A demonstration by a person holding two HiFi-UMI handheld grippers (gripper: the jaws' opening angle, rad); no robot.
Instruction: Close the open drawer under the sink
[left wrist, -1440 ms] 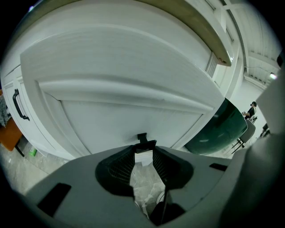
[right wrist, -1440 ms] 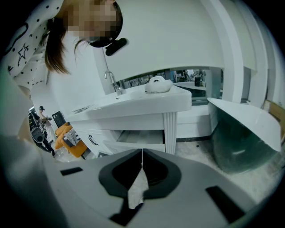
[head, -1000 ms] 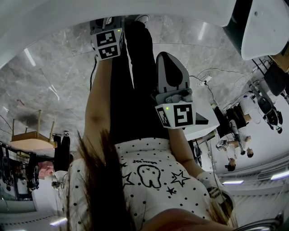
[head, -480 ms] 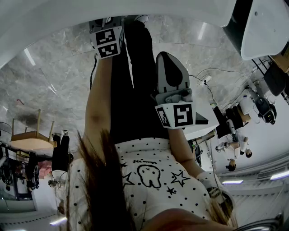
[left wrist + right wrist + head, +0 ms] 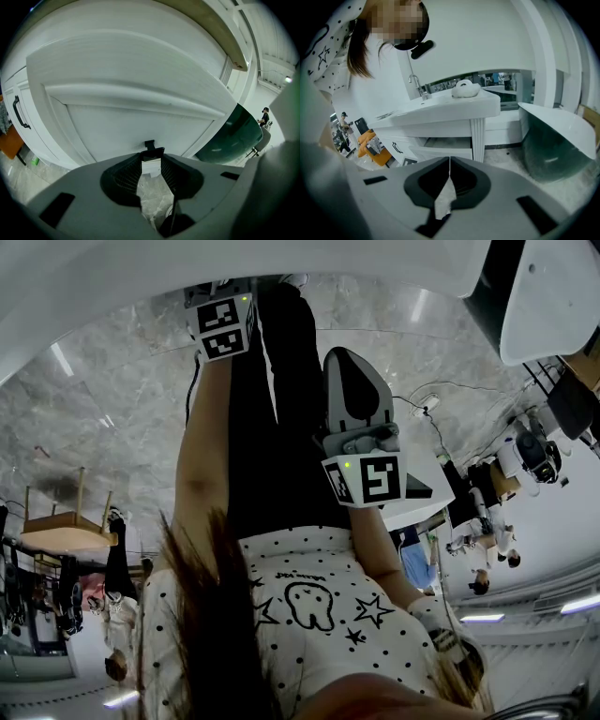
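Note:
In the left gripper view a white panelled drawer front (image 5: 140, 117) fills the frame. Its small black handle (image 5: 151, 149) sits right between the tips of my left gripper (image 5: 151, 157), whose jaws stand a narrow gap apart and seem closed on it. In the right gripper view, a white vanity with a sink top (image 5: 454, 105) has a drawer (image 5: 443, 146) pulled out below it. My right gripper (image 5: 449, 161) is shut and empty, held well back from the vanity. From the head view the left gripper (image 5: 223, 306) reaches far forward and the right gripper (image 5: 345, 367) hangs near my body.
A cabinet door with a black bar handle (image 5: 18, 112) stands left of the drawer front. A dark green tub (image 5: 234, 136) lies at the right. An orange chair (image 5: 375, 147) and a white-rimmed basin (image 5: 555, 140) flank the vanity. The floor is grey marble (image 5: 112, 418).
Both grippers stay almost still. Only people in the far background shift a little.

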